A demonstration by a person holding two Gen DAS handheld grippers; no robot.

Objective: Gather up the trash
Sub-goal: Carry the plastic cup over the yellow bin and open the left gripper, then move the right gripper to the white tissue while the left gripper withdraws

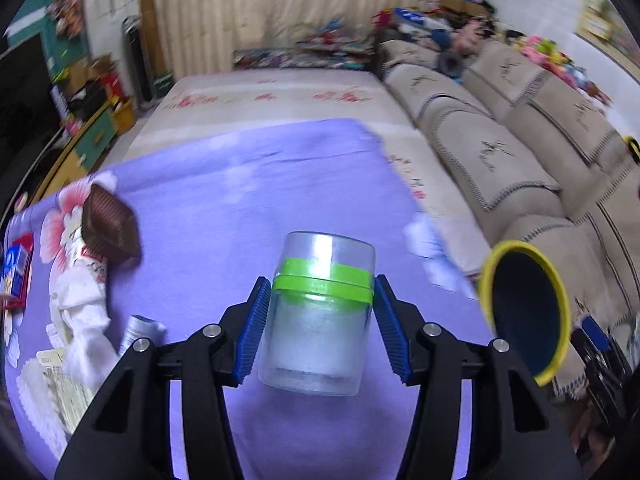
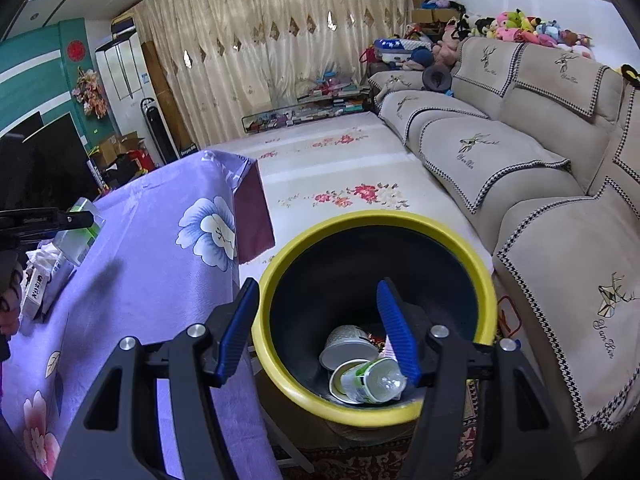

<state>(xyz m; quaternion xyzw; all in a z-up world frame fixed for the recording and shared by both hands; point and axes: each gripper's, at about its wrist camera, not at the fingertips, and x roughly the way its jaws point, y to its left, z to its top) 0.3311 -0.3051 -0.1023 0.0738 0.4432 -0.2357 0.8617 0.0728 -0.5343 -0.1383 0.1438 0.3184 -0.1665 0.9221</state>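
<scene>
in the left wrist view the small silver can (image 1: 138,330) near the worktop's left edge is partly hidden behind the left hand-held gripper (image 1: 318,320). the printed boxes (image 1: 18,268) at that edge are cut off and blurred, their print unreadable. the bin (image 1: 486,280) is motion-smeared.

purple cloth (image 1: 248,184) bare ahead, clutter along its left edge; yellow-rimmed bin (image 2: 486,280) mouth unobstructed
</scene>
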